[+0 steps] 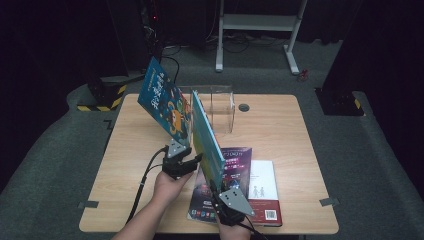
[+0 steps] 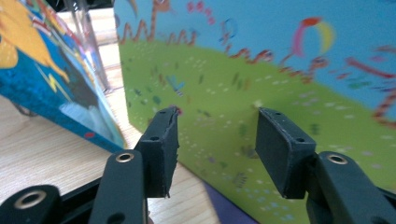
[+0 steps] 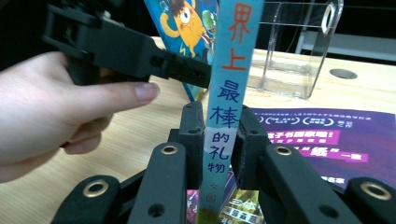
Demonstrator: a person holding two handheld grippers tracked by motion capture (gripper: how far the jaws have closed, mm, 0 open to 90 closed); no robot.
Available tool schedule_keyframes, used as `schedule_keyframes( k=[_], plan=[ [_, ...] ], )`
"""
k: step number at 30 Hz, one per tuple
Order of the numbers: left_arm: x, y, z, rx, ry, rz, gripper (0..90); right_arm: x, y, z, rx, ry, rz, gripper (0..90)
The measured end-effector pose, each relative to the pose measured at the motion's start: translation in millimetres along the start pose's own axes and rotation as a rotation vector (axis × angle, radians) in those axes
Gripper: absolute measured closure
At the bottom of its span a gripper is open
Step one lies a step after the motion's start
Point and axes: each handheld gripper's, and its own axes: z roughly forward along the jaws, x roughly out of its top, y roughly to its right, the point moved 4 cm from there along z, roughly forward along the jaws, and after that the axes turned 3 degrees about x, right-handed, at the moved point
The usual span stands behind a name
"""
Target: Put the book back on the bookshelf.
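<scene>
My right gripper (image 1: 216, 189) (image 3: 219, 126) is shut on the light blue spine of a picture book (image 1: 205, 135) (image 3: 231, 84), holding it upright on its edge over the table. Its green and blue cover (image 2: 261, 70) faces my left gripper (image 1: 192, 161) (image 2: 215, 144), which stands open right beside it with nothing between its pads. In the right gripper view, the left gripper (image 3: 126, 51) reaches the book's left side. A blue book with an orange monster (image 1: 162, 100) (image 2: 42, 60) (image 3: 187, 18) leans tilted behind it.
A clear acrylic holder (image 1: 222, 107) (image 3: 299, 60) (image 2: 88, 37) stands at the back centre of the wooden table (image 1: 280, 130). A purple book (image 1: 235, 165) (image 3: 322, 135) and a white and red book (image 1: 262, 190) lie flat near the front edge.
</scene>
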Motion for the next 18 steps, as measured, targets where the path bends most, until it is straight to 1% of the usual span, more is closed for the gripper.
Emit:
schedule_keyframes(
  k=[3, 8, 11, 12, 15, 18],
  plan=[
    [1.2, 5.7, -7.4, -0.014, 0.025, 0.006, 45.9, -0.5, -0.8, -0.2, -0.014, -0.002, -0.019, 77.2],
    [2.1, 12.6, -19.3, -0.023, 0.051, 0.020, 42.0, -1.1, -0.9, -0.3, -0.018, -0.007, -0.015, 78.3],
    [3.8, 18.5, -29.9, -0.031, 0.072, 0.029, 40.2, -1.6, -2.3, -0.3, -0.015, -0.006, -0.018, 78.6],
    [4.8, 21.8, -37.0, -0.030, 0.089, 0.035, 39.6, -1.7, -2.6, -0.2, -0.016, -0.005, -0.018, 78.7],
    [6.2, 28.1, -50.3, -0.041, 0.116, 0.035, 37.4, -2.2, -4.6, 0.0, -0.020, 0.001, -0.014, 79.0],
    [7.8, 34.9, -64.5, -0.068, 0.141, 0.016, 34.6, -2.4, -5.9, 0.2, -0.020, 0.003, -0.012, 79.1]
  ],
)
